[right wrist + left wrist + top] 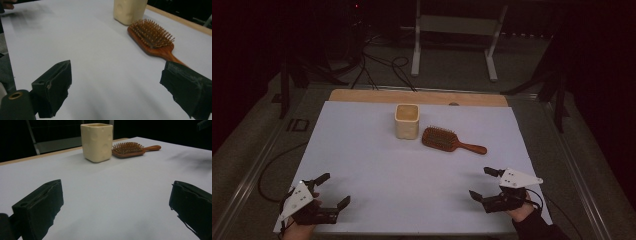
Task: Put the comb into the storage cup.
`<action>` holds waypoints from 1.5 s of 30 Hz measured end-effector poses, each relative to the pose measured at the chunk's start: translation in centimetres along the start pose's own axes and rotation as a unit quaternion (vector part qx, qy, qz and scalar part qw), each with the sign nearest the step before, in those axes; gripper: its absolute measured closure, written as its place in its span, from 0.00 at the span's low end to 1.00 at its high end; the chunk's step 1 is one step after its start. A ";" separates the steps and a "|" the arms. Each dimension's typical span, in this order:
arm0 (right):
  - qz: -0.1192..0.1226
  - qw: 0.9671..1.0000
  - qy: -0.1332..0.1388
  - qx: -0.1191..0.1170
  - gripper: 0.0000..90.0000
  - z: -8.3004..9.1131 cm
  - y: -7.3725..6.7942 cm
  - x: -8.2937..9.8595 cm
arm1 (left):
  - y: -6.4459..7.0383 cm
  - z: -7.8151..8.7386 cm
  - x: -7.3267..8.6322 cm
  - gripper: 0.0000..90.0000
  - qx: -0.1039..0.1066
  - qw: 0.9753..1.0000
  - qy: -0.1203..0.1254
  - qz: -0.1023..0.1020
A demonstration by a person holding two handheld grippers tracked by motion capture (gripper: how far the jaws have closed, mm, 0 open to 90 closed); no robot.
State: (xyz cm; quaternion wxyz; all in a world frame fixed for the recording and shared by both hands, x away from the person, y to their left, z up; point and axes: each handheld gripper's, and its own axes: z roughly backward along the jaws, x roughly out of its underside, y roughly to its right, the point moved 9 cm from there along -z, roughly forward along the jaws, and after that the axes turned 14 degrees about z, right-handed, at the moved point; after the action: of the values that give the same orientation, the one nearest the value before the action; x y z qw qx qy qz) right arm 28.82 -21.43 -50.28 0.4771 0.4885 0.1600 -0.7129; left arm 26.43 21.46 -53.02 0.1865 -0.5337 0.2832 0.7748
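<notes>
A cream square cup (407,121) (97,142) (129,10) stands upright on the white sheet (377,160), toward the far middle. Just to its right lies a wooden hairbrush (446,140) (131,149) (153,37), bristles up, handle pointing right. At the near left corner my left gripper (333,190) (116,207) rests open, nothing between its jaws. My right gripper (484,184) (116,92) stands open at the near right, also empty, with the brush handle just beyond its right jaw in the right gripper view.
A bare wooden strip (417,97) of the table shows past the sheet's far edge. Behind it on the floor are black cables (377,65) and a white metal frame (454,40). Dark stand legs (557,85) sit at the far right.
</notes>
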 end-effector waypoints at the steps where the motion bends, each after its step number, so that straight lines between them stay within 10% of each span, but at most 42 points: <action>1: 0.003 1.000 -0.001 0.003 0.10 0.1 0.2 -0.1 | 0.0 0.0 0.0 0.00 0.000 1.000 0.001 0.001; 17: 0.025 0.999 -0.005 0.020 0.15 0.7 4.3 -2.2 | 0.1 -0.2 -0.1 0.00 0.001 1.000 -0.001 -0.006; 45: -0.009 0.999 -0.025 0.043 0.28 -2.6 11.5 -2.0 | 0.1 -0.2 -0.2 0.00 0.003 1.000 0.005 -0.003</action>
State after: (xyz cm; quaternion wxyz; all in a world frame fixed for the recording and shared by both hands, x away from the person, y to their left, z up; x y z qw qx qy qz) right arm 39.97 -24.26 -47.05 0.4535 0.4891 0.1217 -0.7350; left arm 26.55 21.28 -52.85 0.1893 -0.5375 0.2848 0.7708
